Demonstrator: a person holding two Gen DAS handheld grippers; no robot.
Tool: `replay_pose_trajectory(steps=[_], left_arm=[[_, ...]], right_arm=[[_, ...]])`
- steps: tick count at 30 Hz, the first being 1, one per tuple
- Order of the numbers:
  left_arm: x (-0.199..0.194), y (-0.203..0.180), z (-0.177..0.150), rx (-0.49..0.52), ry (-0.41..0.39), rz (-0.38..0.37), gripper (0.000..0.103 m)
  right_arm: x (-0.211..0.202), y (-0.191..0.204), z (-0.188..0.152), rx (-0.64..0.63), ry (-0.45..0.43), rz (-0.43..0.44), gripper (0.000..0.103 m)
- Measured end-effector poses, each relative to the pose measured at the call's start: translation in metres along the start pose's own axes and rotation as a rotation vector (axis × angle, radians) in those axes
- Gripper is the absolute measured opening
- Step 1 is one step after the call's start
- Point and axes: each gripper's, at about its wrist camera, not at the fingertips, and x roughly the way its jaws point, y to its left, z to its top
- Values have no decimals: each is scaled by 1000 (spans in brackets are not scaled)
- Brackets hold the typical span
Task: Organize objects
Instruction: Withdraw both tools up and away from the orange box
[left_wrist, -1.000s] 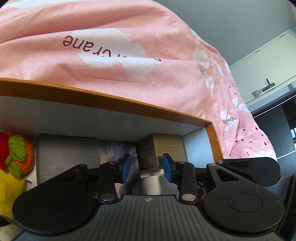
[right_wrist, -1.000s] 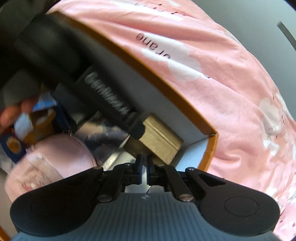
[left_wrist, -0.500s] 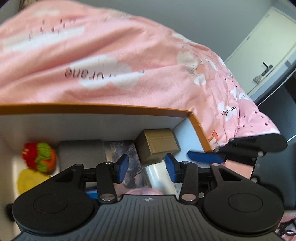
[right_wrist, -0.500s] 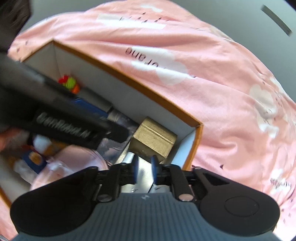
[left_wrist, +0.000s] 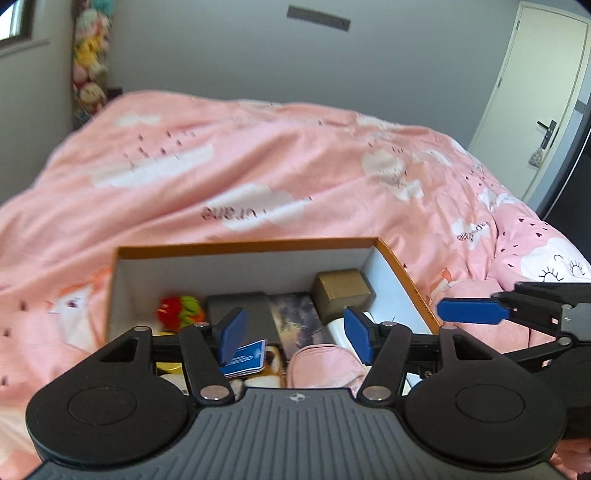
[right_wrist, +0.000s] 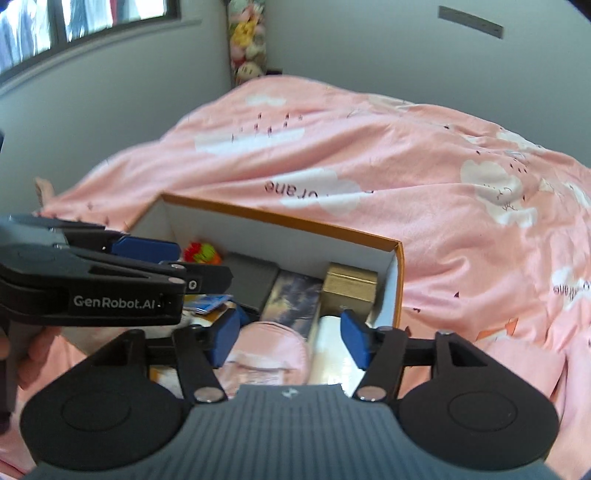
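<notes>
- Now our left tool (left_wrist: 295, 332) and right tool (right_wrist: 290, 341) have just been opening, nothing between them.
- We hover over the orange-rimmed cardboard box (left_wrist: 243, 246) on the pink bed quilt (left_wrist: 258, 166).

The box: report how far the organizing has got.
Done: the box on the bed already holds a gold carton, grey case, knitted toy and pink pouch. In hand: nothing; the left tool and right tool have just been opening, empty. Left: nothing loose shows.

The left gripper (left_wrist: 293, 334) body hides the near part of the box (left_wrist: 236, 246); the pink pouch (left_wrist: 325, 365) and blue card (left_wrist: 245, 356) show only partly.
</notes>
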Motion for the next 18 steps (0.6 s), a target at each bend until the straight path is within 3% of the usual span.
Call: replay_pose_trajectory(steps=[2, 6, 13, 18], left_arm=[[-15, -1, -5, 0, -27, 21, 72], [-45, -4, -21, -11, -125, 65, 87], [-80, -4, -45, -30, -240, 143, 90], [-90, -15, -66, 82, -335, 278, 91]], right_arm=[[-15, 5, -3, 37, -27, 5, 70], [-38, 19, -15, 57, -98, -21, 77], [-69, 42, -43, 72, -227, -43, 82], [-89, 41, -59, 114, -294, -55, 89]])
